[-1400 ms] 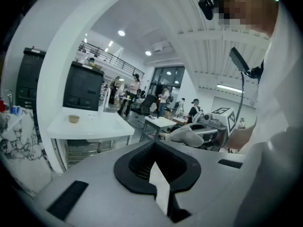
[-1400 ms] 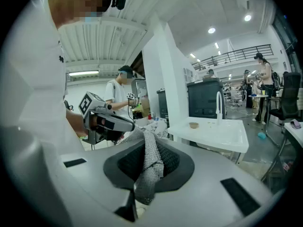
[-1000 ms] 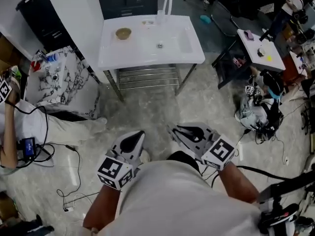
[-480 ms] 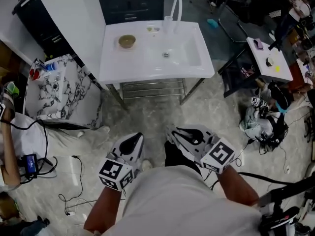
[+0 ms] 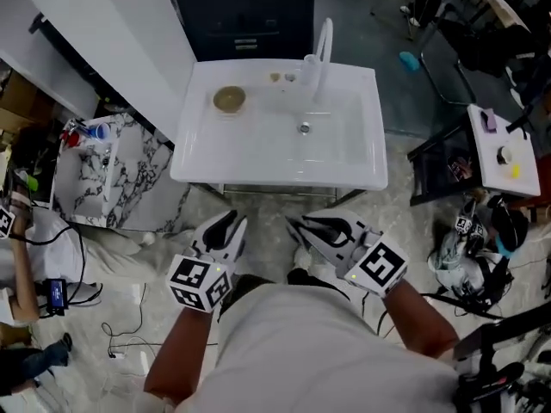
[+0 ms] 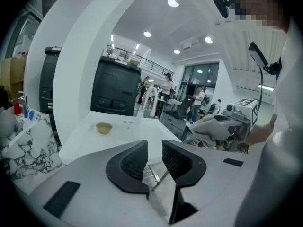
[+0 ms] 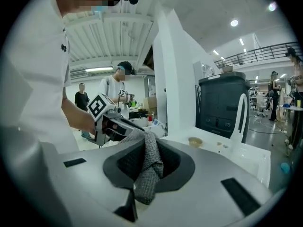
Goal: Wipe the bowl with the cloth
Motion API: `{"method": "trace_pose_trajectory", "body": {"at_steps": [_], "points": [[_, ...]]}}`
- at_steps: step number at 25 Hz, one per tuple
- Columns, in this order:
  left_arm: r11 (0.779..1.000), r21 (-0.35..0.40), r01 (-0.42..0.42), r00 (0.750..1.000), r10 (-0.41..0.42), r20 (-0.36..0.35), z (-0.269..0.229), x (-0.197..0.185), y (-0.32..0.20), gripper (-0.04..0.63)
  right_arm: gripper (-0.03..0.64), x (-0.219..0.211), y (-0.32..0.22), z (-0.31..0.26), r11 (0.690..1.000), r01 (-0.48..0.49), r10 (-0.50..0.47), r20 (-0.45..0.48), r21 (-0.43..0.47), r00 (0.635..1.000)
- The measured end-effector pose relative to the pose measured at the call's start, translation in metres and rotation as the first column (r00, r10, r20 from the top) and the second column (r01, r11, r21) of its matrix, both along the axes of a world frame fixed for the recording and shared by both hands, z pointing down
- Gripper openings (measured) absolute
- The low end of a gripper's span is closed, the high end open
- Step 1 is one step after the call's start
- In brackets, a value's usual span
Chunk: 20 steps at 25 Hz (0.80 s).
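A small tan bowl stands on the left of the white sink unit, well ahead of both grippers. The grey cloth hangs pinched in my right gripper, which is shut on it. My left gripper is held beside it just short of the sink unit's front edge. Its jaws have just been opening and stand apart with nothing between them.
A white faucet rises behind the basin. A dark cabinet stands behind the sink. A marble-patterned bag and a seated person are at left. At right are a small table and cables.
The sink unit has come much closer in the head view as both grippers moved toward it. The right gripper still holds the cloth.
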<state>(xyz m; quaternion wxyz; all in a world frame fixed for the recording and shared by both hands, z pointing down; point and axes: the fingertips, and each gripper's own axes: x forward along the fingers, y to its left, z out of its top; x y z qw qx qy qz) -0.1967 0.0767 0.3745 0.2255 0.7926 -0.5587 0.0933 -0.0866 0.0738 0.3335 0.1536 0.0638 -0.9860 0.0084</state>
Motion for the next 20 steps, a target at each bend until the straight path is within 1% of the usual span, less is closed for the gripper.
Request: {"method": "trace_pose_trajectory", "body": {"at_steps": [5, 9, 12, 16, 18, 20], "points": [[0.995, -0.059, 0.076, 0.996, -0.079, -0.051, 0.02, -0.023, -0.059, 0.098, 0.037, -0.007, -0.052, 0.003, 1.0, -0.01, 0.01, 0.029, -0.014, 1.0], [0.989, -0.099, 0.112, 0.989, -0.12, -0.085, 0.04, -0.054, -0.109, 0.098, 0.037, -0.024, -0.078, 0.016, 1.0, -0.007, 0.008, 0.009, -0.023, 1.0], [0.981, -0.139, 0.132, 0.981, -0.149, -0.12, 0.059, -0.087, -0.153, 0.098, 0.037, -0.043, -0.103, 0.019, 0.999, -0.035, 0.035, -0.01, 0.005, 0.999], [0.955, -0.236, 0.179, 0.962, -0.22, -0.164, 0.094, -0.132, -0.208, 0.104, 0.037, -0.064, -0.132, 0.015, 0.996, -0.09, 0.09, -0.002, 0.018, 0.996], [0.936, -0.289, 0.201, 0.949, -0.26, -0.181, 0.114, -0.154, -0.233, 0.109, 0.037, -0.074, -0.145, 0.016, 0.993, -0.119, 0.119, -0.011, 0.023, 0.993], [0.916, -0.34, 0.214, 0.929, -0.299, -0.218, 0.13, -0.171, -0.255, 0.127, 0.037, -0.082, -0.155, 0.018, 0.988, -0.153, 0.153, -0.024, 0.011, 0.988]]}}
